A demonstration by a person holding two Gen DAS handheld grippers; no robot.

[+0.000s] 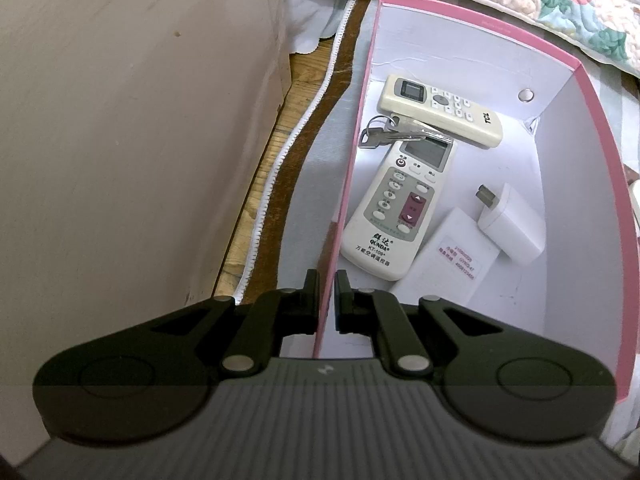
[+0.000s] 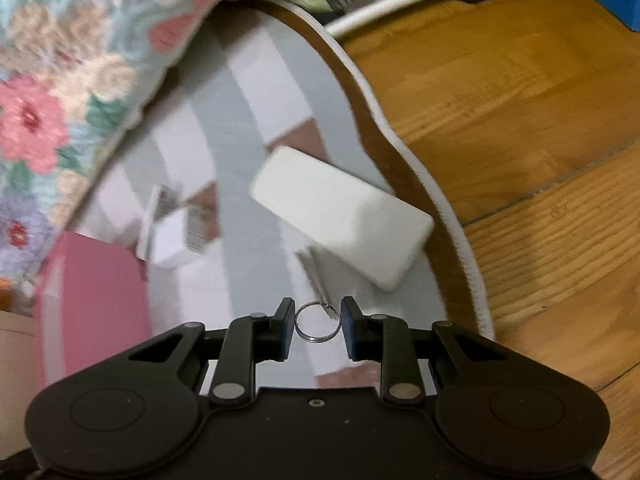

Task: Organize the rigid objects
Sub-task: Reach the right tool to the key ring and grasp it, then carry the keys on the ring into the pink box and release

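A pink box with a white inside (image 1: 472, 28) lies open on the rug. In it lie a cream TCL remote (image 1: 440, 108), a bunch of keys (image 1: 384, 132), a white Qunda remote (image 1: 396, 208), a white plug charger (image 1: 512, 224) and a flat white pack (image 1: 456, 260). My left gripper (image 1: 326, 304) is shut on the box's left wall. In the right wrist view a metal key ring (image 2: 318, 322) with a key (image 2: 314, 276) on it sits between the pads of my right gripper (image 2: 318, 322), which touch it on both sides. The ring looks sharp while the rug behind is blurred.
A white rectangular block (image 2: 344, 216) and a small white carton (image 2: 172, 232) lie on the grey and white rug (image 2: 248, 128). The pink box's corner (image 2: 92, 300) is at lower left. A floral quilt (image 2: 52, 92) borders the rug; wood floor (image 2: 520, 120) lies right. A beige cabinet side (image 1: 120, 120) stands left.
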